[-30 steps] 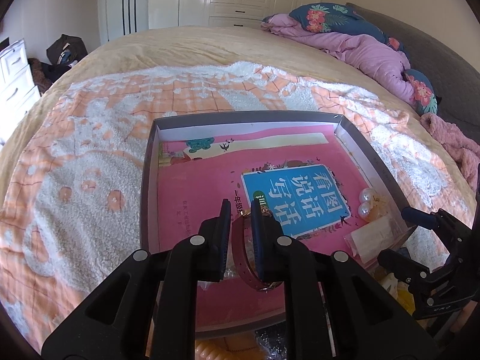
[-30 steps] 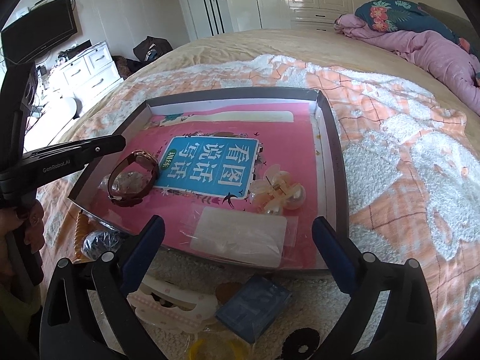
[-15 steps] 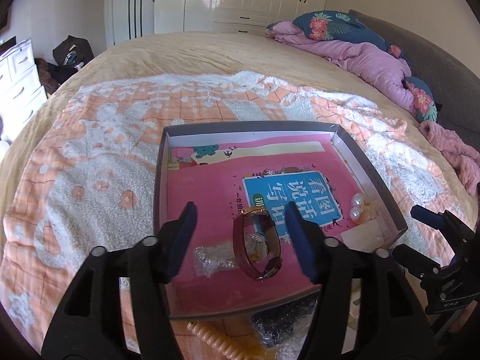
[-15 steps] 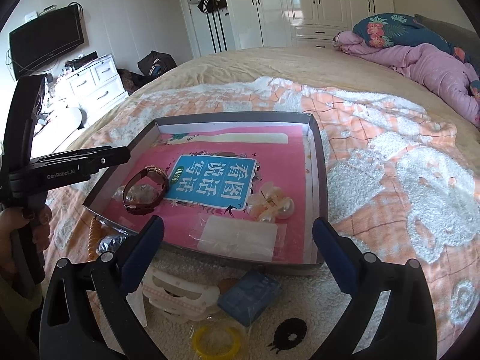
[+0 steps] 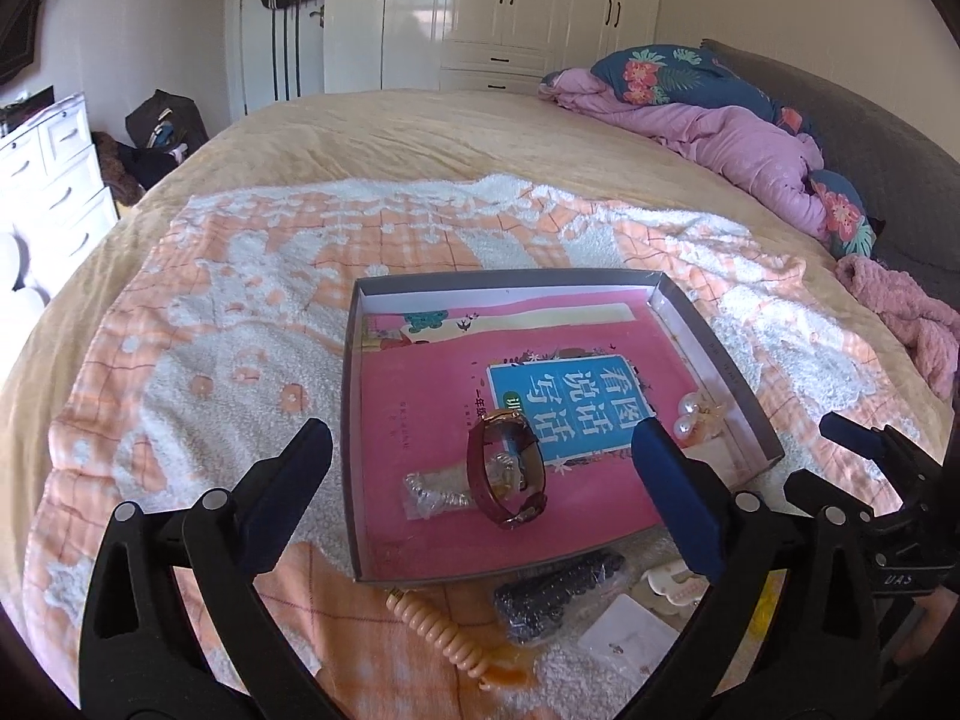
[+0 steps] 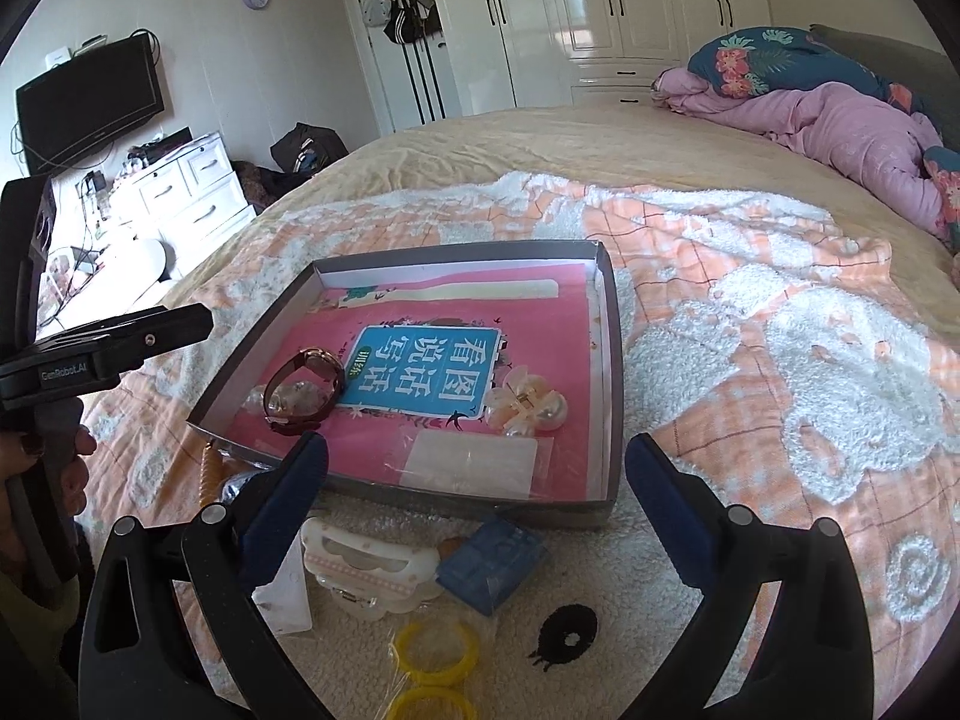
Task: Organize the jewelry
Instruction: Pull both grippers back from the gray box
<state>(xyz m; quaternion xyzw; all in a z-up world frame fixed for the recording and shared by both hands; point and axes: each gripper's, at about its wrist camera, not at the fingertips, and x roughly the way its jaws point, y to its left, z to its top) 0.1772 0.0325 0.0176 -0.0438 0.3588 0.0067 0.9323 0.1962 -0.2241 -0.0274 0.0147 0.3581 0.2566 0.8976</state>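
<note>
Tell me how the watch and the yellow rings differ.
The watch is dark red with a gold case; the yellow rings are plain yellow hoops. The watch lies inside the grey tray on the pink book; the yellow rings lie outside it on the blanket. The watch is bare, resting on a clear packet; the yellow rings appear wrapped in clear plastic. Both are round bands, and no claw touches them.

A wide bed (image 6: 540,138) under a tan cover fills the bedroom. White wardrobes (image 6: 600,12) line the far wall, bags (image 6: 402,12) hanging beside them. A television (image 6: 90,99) hangs above a white dresser (image 6: 186,186). Sunlight brightens the rumpled pink duvet (image 6: 840,126) at the bed's far right corner.
</note>
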